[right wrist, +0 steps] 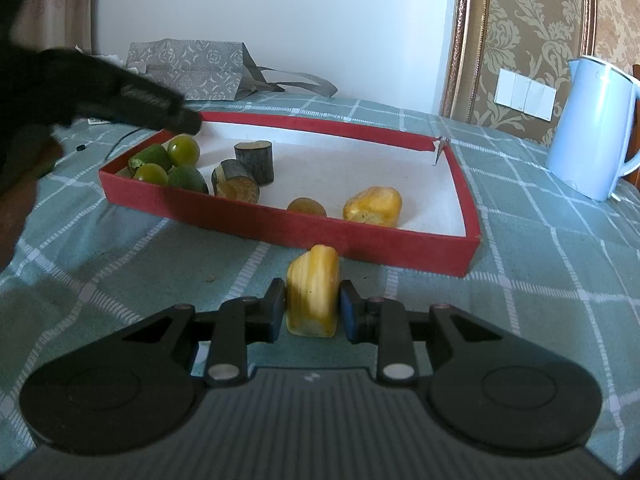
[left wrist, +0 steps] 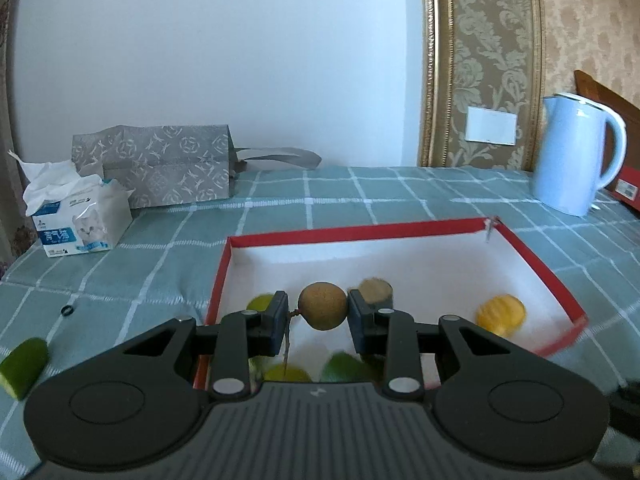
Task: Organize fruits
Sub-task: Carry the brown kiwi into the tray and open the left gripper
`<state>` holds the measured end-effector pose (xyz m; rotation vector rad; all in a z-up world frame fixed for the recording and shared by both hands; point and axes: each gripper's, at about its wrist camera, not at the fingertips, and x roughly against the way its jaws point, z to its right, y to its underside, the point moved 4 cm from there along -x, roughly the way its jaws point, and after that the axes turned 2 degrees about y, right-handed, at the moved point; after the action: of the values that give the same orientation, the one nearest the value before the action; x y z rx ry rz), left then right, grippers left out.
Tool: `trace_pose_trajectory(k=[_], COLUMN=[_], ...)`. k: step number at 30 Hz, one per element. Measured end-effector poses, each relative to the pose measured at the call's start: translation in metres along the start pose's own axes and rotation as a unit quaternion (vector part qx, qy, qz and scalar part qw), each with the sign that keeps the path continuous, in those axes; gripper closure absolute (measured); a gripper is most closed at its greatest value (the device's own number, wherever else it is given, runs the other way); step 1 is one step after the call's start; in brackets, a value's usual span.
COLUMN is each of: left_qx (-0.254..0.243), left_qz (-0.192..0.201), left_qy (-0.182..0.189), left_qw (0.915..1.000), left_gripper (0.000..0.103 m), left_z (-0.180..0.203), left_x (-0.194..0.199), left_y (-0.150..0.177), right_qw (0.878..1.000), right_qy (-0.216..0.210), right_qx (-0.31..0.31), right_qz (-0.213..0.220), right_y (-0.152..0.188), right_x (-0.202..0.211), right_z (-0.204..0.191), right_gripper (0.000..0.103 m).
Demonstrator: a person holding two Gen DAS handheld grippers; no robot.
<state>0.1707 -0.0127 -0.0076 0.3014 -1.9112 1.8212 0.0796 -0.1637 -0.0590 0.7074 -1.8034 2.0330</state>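
My left gripper (left wrist: 319,312) holds a round brown fruit (left wrist: 323,306) with a thin stem above the left end of the red-rimmed white tray (left wrist: 360,231). Its dark body shows in the right wrist view (right wrist: 132,100) over the tray's left corner. My right gripper (right wrist: 312,308) is shut on a yellow fruit chunk (right wrist: 313,295) on the cloth just in front of the tray's near wall (right wrist: 304,229). In the tray lie green fruits (right wrist: 183,150), two dark-skinned cut pieces (right wrist: 254,160), a small brown fruit (right wrist: 307,206) and a yellow chunk (right wrist: 374,206).
A green fruit wedge (left wrist: 25,366) lies on the checked cloth left of the tray. A tissue box (left wrist: 80,220) and a grey paper bag (left wrist: 160,168) stand at the back left. A pale blue kettle (left wrist: 576,160) stands at the back right. A small black ring (left wrist: 67,310) lies on the cloth.
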Motion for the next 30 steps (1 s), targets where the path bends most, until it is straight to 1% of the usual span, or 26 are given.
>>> trace_pose_trajectory(k=[4, 8, 9, 11, 14, 16, 17, 18, 19, 20, 21, 26, 30], left_qx=[0.013, 0.018, 0.014, 0.015, 0.019, 0.017, 0.017, 0.02, 0.025, 0.032, 0.039, 0.074, 0.086], left_qz=[-0.017, -0.036, -0.031, -0.041, -0.045, -0.048, -0.05, -0.05, -0.05, -0.047, -0.041, -0.017, -0.005], left_qy=[-0.005, -0.016, -0.018, -0.021, -0.028, -0.034, -0.038, -0.041, -0.04, -0.038, -0.04, -0.048, -0.062], left_qw=[0.9998, 0.9991, 0.9992, 0.9988, 0.9985, 0.9981, 0.9979, 0.9977, 0.9976, 0.9977, 0.9976, 0.9959, 0.9943], left_gripper=[0.072, 0.072, 0.072, 0.072, 0.071, 0.068, 0.063, 0.054, 0.048, 0.036, 0.03, 0.028, 0.028], left_z=[-0.005, -0.01, -0.009, -0.009, -0.01, -0.011, -0.012, -0.013, -0.015, -0.018, -0.021, -0.039, -0.05], left_x=[-0.027, -0.053, -0.057, -0.064, -0.074, -0.081, -0.083, -0.084, -0.084, -0.082, -0.079, -0.047, -0.009], left_y=[-0.008, -0.008, -0.009, -0.01, -0.01, -0.011, -0.011, -0.011, -0.011, -0.01, -0.011, -0.007, 0.012], right_qw=[1.0, 1.0, 1.0, 1.0, 1.0, 1.0, 1.0, 1.0, 1.0, 1.0, 1.0, 1.0, 1.0], right_qy=[0.0, 0.001, 0.001, 0.0, 0.001, 0.001, 0.0, 0.0, 0.0, 0.0, 0.0, -0.002, -0.004], right_qx=[0.0, 0.002, 0.002, 0.002, 0.004, 0.005, 0.004, 0.003, 0.004, 0.004, 0.004, 0.002, -0.004], right_qz=[0.0, 0.0, 0.0, 0.0, 0.0, 0.0, 0.0, 0.0, 0.0, 0.0, 0.0, 0.0, 0.0], right_y=[0.0, 0.0, 0.0, 0.0, -0.001, 0.0, 0.0, 0.0, -0.001, -0.001, -0.001, 0.0, 0.0], right_x=[-0.001, 0.0, 0.0, -0.001, -0.001, -0.001, -0.001, -0.001, -0.002, -0.002, -0.002, -0.002, -0.002], right_z=[-0.001, -0.002, -0.002, -0.001, -0.002, -0.003, -0.003, -0.002, -0.002, -0.002, -0.002, -0.002, 0.0], right_gripper=[0.075, 0.075, 0.075, 0.075, 0.075, 0.075, 0.075, 0.075, 0.075, 0.075, 0.075, 0.075, 0.076])
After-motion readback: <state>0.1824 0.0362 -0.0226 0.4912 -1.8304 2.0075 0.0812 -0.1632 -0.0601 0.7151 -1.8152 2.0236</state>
